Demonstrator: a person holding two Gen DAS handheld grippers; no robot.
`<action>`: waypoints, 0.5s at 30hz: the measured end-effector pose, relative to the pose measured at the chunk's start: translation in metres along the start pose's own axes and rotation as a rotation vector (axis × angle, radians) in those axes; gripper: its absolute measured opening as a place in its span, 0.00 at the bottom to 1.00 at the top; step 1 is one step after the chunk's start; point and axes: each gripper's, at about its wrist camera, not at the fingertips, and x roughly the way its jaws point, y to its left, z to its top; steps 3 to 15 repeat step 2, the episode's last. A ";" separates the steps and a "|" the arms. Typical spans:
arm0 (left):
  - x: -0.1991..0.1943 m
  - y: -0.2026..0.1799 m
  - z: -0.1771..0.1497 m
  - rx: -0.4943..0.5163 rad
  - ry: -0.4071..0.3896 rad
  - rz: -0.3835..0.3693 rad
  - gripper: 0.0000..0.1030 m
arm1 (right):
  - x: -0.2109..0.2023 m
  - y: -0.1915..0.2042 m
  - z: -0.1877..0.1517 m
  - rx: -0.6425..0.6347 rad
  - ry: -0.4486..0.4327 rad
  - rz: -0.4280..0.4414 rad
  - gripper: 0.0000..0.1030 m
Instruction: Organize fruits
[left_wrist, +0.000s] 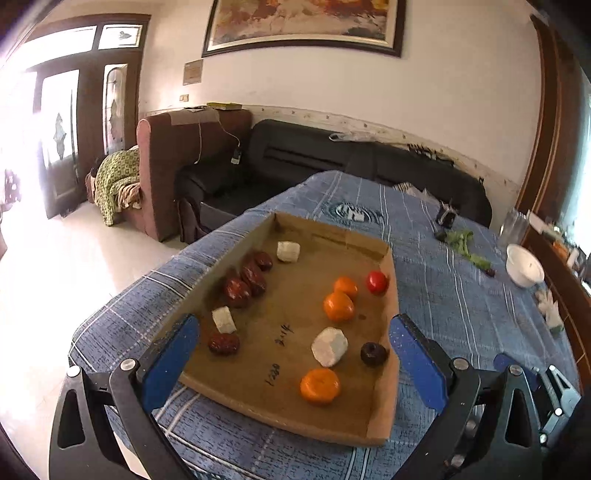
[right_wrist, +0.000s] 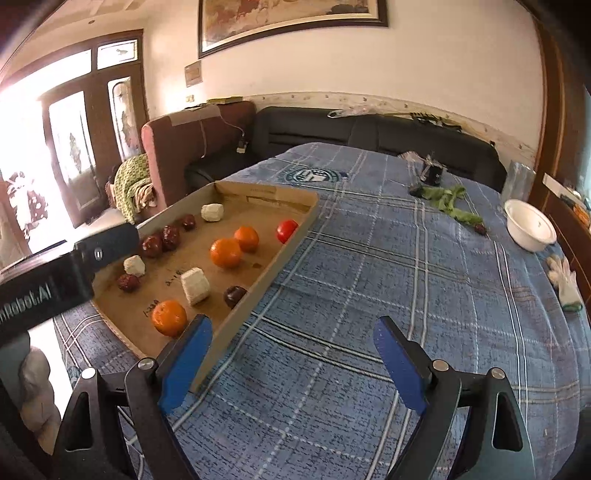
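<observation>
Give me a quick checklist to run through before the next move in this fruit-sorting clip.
1. Left gripper jaws open and empty: ok.
2. Right gripper jaws open and empty: ok.
3. Cardboard tray flat on the blue checked cloth: ok.
4. Nearest orange free of neighbours for a grasp: ok.
5. Fruits grouped by kind: not ok; the oranges, dark red fruits and white blocks are scattered.
6. Where each kind should go: cannot tell.
</observation>
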 end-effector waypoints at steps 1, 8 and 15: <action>0.000 0.001 0.002 0.002 -0.003 0.013 1.00 | 0.002 0.002 0.002 -0.004 0.007 0.017 0.92; -0.001 0.001 0.004 0.007 -0.006 0.024 1.00 | 0.003 0.003 0.002 -0.002 0.014 0.031 0.92; -0.001 0.001 0.004 0.007 -0.006 0.024 1.00 | 0.003 0.003 0.002 -0.002 0.014 0.031 0.92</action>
